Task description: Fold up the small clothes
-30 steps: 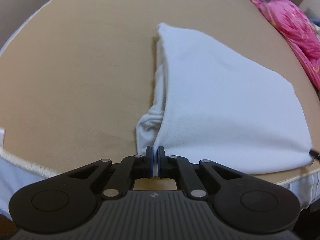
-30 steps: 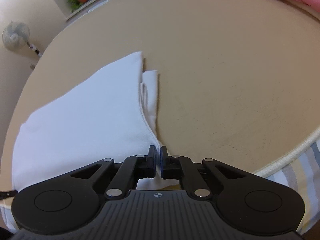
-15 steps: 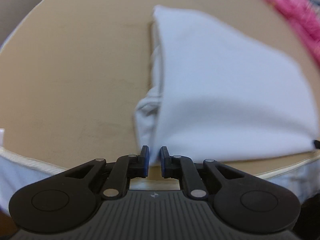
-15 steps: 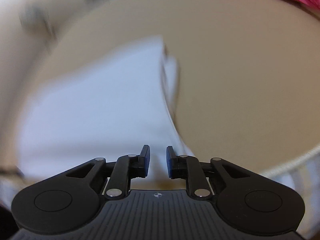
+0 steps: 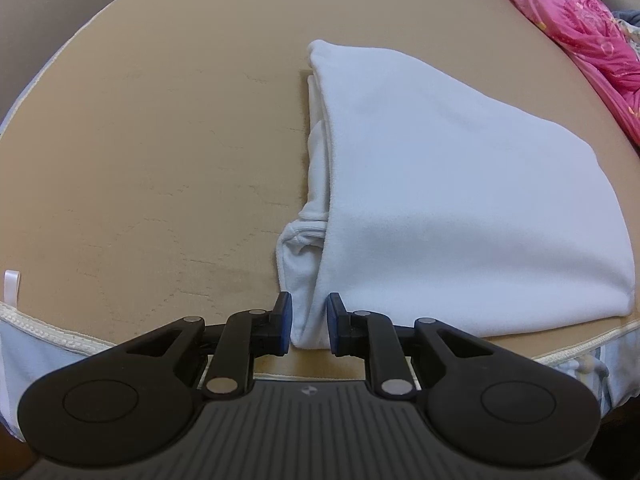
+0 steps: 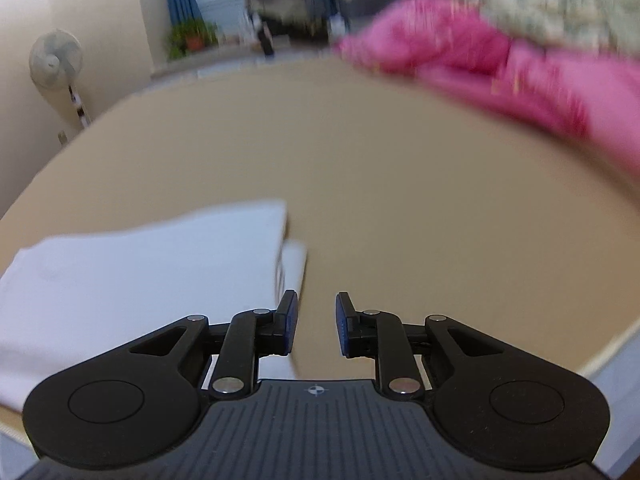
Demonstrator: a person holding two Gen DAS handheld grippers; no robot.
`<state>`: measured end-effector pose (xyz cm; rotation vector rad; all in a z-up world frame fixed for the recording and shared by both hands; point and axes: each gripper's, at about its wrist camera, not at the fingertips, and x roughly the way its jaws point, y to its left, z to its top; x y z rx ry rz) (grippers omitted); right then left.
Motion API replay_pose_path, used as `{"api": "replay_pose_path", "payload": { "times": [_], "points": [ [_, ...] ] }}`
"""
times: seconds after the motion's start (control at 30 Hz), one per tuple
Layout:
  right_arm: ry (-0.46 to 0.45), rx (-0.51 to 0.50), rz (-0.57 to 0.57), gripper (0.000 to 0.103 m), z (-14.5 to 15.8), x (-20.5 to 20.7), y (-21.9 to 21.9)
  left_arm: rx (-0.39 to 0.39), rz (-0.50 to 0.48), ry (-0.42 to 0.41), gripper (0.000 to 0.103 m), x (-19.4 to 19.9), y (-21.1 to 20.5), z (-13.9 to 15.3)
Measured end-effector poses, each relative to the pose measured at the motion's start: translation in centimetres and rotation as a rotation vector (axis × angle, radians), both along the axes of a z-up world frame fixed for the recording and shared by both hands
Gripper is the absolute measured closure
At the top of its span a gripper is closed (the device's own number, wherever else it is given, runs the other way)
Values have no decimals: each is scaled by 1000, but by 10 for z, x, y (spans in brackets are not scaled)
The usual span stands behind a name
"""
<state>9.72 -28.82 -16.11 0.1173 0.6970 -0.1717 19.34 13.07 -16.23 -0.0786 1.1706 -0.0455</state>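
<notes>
A white garment [image 5: 440, 184] lies folded on the tan surface [image 5: 160, 140], with inner layers showing along its left edge. My left gripper [image 5: 308, 320] is open, its jaws standing either side of the garment's near left corner without pinching it. In the right wrist view the same white garment [image 6: 140, 272] lies low at the left. My right gripper [image 6: 317, 324] is open and empty, raised just off the garment's right edge.
A pink quilt [image 5: 580, 32] lies at the far right of the surface; it also shows in the right wrist view [image 6: 500, 68]. The surface's piped front edge [image 5: 60, 336] runs close under my left gripper. A fan [image 6: 56, 60] and a potted plant [image 6: 192, 38] stand beyond the far edge.
Both grippers were shut on the garment's near corners and have opened and let go. The right gripper has lifted and tilted up, so more of the room shows.
</notes>
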Motion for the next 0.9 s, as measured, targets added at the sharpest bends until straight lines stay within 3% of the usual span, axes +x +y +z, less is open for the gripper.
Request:
{"api": "replay_pose_path", "payload": {
  "times": [0.1, 0.17, 0.27, 0.3, 0.37, 0.47, 0.67, 0.7, 0.77, 0.9],
  "points": [
    [-80, -49, 38, 81, 32, 3, -7, -2, -8, -4, 84, -4, 4, -4],
    [-137, -44, 67, 73, 44, 4, -8, -5, -6, -9, 84, -3, 6, -3],
    [-162, -41, 88, 70, 36, 4, -11, -55, 49, -30, 81, -1, 21, 1],
    [-159, -30, 83, 70, 24, 3, -13, -89, 86, -39, 81, -1, 30, 3],
    [-37, -30, 67, 71, 1, 25, -16, -145, 152, -54, 70, -2, 46, 7],
    [-91, 33, 46, 71, 4, 26, -19, -204, 230, -59, 61, -3, 66, 6],
    [-45, 48, 74, 71, -4, 41, -14, -333, 280, -13, 47, -1, 74, -5],
    [-45, 48, 77, 71, -4, 42, -14, -346, 272, -10, 45, 1, 71, -6],
    [-39, 53, 77, 71, -3, 45, -16, -356, 263, 3, 25, 7, 64, -10],
    [-41, 68, 60, 71, -1, 36, -13, -333, 266, 43, 24, 18, 49, -28]
  ]
}}
